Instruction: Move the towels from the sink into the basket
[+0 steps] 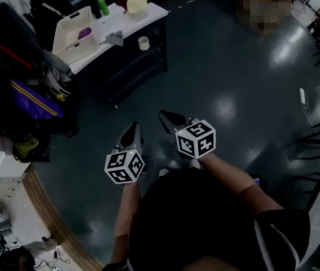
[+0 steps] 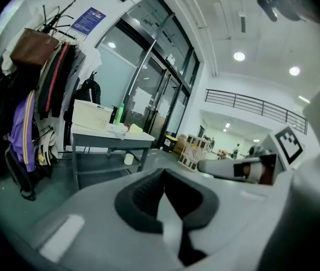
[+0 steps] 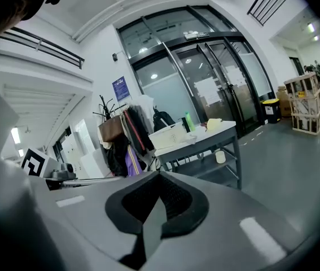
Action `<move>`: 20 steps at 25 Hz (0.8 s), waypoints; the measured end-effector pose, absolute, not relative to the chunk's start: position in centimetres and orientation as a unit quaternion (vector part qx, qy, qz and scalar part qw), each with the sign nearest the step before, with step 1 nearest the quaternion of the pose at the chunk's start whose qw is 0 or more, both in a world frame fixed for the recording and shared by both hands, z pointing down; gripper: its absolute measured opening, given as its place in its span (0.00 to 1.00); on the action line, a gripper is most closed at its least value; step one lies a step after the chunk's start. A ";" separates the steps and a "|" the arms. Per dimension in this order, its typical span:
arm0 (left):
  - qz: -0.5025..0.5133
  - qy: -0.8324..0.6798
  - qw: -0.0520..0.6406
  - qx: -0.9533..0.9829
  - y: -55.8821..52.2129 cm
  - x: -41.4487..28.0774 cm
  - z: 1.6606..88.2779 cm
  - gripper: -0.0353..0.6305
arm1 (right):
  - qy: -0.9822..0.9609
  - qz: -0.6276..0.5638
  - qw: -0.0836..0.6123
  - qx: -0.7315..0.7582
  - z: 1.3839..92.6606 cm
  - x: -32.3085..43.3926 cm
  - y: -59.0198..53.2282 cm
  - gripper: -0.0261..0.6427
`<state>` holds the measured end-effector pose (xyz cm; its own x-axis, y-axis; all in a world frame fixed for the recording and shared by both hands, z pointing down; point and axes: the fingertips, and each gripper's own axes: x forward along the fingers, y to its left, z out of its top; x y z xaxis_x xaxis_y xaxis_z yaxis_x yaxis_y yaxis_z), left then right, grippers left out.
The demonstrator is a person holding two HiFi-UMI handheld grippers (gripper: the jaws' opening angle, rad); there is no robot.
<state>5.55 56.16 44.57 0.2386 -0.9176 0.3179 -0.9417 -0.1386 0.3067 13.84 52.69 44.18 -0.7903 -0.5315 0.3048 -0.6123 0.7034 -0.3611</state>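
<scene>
Starting far left: the white basket (image 1: 75, 30) sits on the counter (image 1: 134, 22) with a purple cloth (image 1: 84, 34) lying inside (one towel in, by the look of it). Just beside the basket a grey towel (image 1: 113, 38) lies on the counter top, not in it, so that one looks left to do. No sink shows anywhere. Well apart, over the dark floor (image 1: 222, 66), the left gripper (image 1: 132, 130) has its jaws closed on nothing, and the right gripper (image 1: 168, 117) is equally closed and empty.
</scene>
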 end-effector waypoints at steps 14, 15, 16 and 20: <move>0.032 -0.594 0.250 0.764 57.4 0.3 46.8 0.06 | -0.907 0.255 0.098 0.321 46.1 8.5 54.4 0.03; 0.032 -0.593 0.253 0.764 57.2 0.2 46.9 0.06 | -0.907 0.254 0.098 0.322 46.0 8.4 54.3 0.03; 0.031 -0.591 0.256 0.764 57.0 0.1 47.0 0.06 | -0.907 0.253 0.098 0.323 46.0 8.4 54.0 0.03; 0.034 -0.586 0.253 0.769 55.7 0.2 46.9 0.06 | -0.904 0.257 0.093 0.330 46.1 8.3 52.4 0.03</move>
